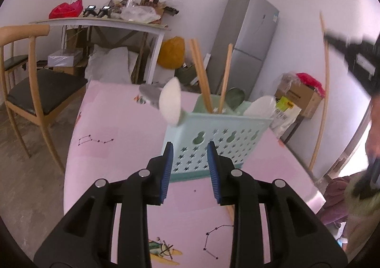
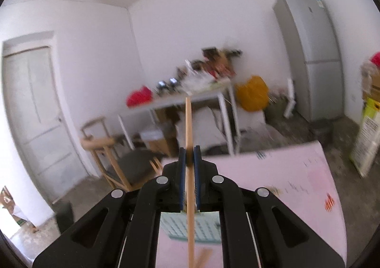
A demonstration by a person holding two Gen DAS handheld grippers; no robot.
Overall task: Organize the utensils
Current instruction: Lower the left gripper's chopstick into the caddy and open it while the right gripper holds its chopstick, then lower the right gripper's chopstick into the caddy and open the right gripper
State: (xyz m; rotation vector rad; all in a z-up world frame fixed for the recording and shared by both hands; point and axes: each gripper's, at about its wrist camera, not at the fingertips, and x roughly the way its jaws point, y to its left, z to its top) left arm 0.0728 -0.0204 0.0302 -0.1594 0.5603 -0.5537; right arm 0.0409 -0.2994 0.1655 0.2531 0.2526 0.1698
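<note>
Left wrist view: the left gripper (image 1: 190, 163) fills the lower half of the frame, its black arms reaching up toward the centre. Its blue-padded jaws stand apart with nothing between them. Just beyond the tips, at the centre of the frame, a pale mint utensil basket (image 1: 213, 144) with star-shaped holes stands on a pink table (image 1: 114, 161) printed with constellation drawings. Three wooden chopsticks (image 1: 200, 75) stand upright in the basket's back section, leaning slightly. A white spoon (image 1: 169, 102) sticks out over the basket's left corner, another white spoon (image 1: 261, 105) rises at its right side, and a green one (image 1: 235, 97) shows behind. At the right edge of the frame, blurred, the right gripper (image 1: 351, 54) holds a long chopstick (image 1: 324, 101) that runs down the picture.

Right wrist view: the right gripper (image 2: 190, 156) sits at lower centre, its jaws clamped on that chopstick (image 2: 188, 130), which stands nearly vertical, passing through the pads. Below, between the gripper's arms, the basket (image 2: 204, 227) shows from above on the pink table (image 2: 285, 184). A further wooden stick lies blurred at the bottom edge.

Behind, in both views: a wooden chair (image 1: 28, 92), a cluttered white side table (image 1: 99, 23) and a grey refrigerator (image 1: 247, 42).
</note>
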